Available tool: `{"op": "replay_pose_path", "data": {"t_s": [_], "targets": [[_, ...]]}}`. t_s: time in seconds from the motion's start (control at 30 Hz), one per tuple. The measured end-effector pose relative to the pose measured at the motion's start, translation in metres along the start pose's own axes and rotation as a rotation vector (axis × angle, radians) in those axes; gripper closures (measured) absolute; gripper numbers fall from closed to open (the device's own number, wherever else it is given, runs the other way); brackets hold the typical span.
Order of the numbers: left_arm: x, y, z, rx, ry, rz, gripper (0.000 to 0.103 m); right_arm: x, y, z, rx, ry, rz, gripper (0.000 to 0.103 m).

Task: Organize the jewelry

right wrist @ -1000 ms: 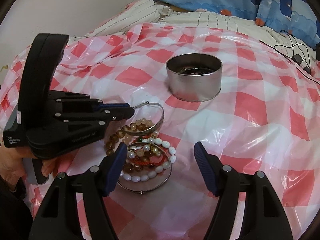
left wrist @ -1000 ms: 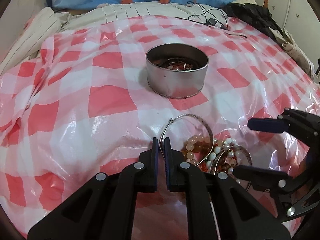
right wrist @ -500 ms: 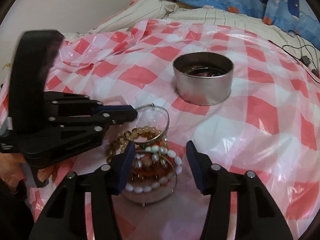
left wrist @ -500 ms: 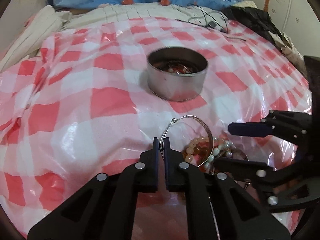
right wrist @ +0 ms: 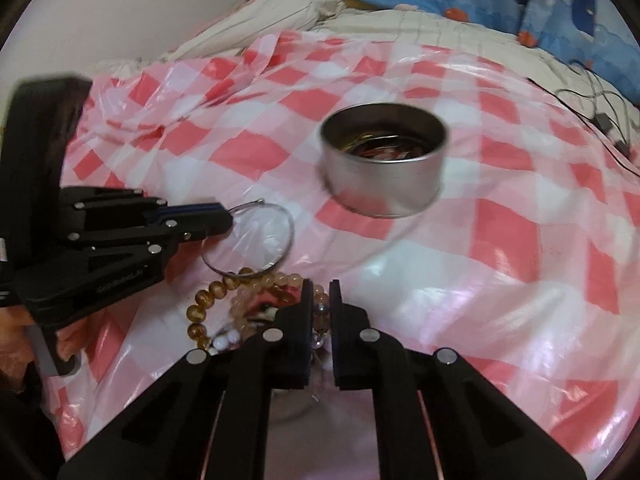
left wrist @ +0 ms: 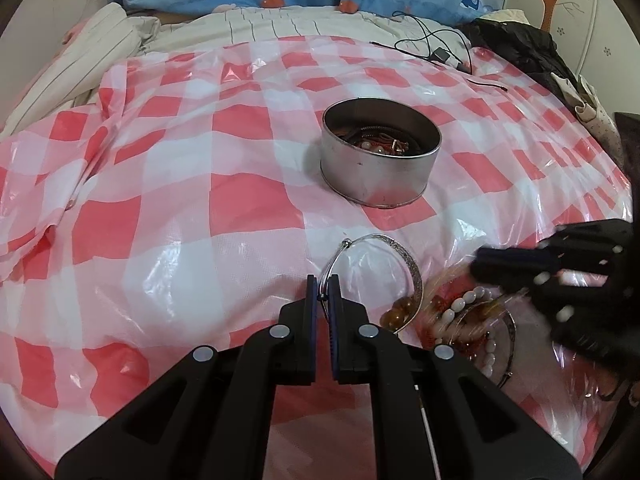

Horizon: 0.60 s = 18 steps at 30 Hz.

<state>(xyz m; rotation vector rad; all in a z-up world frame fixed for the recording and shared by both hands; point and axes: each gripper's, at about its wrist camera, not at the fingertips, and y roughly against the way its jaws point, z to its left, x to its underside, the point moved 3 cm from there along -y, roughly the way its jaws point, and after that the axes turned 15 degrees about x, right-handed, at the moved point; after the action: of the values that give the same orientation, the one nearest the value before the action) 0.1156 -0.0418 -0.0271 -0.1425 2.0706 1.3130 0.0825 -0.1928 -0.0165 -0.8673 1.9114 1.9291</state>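
On the checkered bed cover, I am pinching the silver bangle [left wrist: 376,264] in my left tool [left wrist: 323,285], the tin [left wrist: 380,160] lying straight ahead; my right tool [right wrist: 320,294] is clamping beaded bracelets [right wrist: 240,300] nearby.

Both the left claw [left wrist: 323,294] and the right claw [right wrist: 321,304] are built of matte black plastic, studded with round silver screws and lined with blue pads.

Left tool [left wrist: 323,285] and right tool [right wrist: 321,292] both pinched closed.
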Motion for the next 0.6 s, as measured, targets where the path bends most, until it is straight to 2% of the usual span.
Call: {"op": "replay_pose_path", "data": {"t_s": [0.2, 0.23, 0.3, 0.37, 0.57, 0.6], "targets": [[0.003, -0.005, -0.001, -0.004, -0.008, 0.016, 0.098, 0.005, -0.008, -0.031, 0.065, -0.052, 0.058, 0.092], [0.003, -0.006, -0.001, -0.004, -0.008, 0.016, 0.098, 0.005, -0.008, -0.032, 0.065, -0.050, 0.062, 0.071], [0.003, -0.006, 0.000, 0.001, -0.003, 0.017, 0.098, 0.005, -0.005, -0.030, 0.055, -0.038, 0.044, 0.059], [0.004, -0.007, 0.001, 0.001, -0.001, 0.019, 0.098, 0.006, -0.005, -0.026, 0.051, -0.016, 0.041, 0.059], [0.005, -0.010, -0.002, -0.021, -0.020, 0.029, 0.097, 0.012, -0.015, -0.022, 0.119, 0.029, 0.058, 0.059], [0.005, -0.011, -0.003, -0.028, -0.029, 0.032, 0.097, 0.013, -0.016, -0.020, 0.126, 0.045, 0.058, 0.065]]}}
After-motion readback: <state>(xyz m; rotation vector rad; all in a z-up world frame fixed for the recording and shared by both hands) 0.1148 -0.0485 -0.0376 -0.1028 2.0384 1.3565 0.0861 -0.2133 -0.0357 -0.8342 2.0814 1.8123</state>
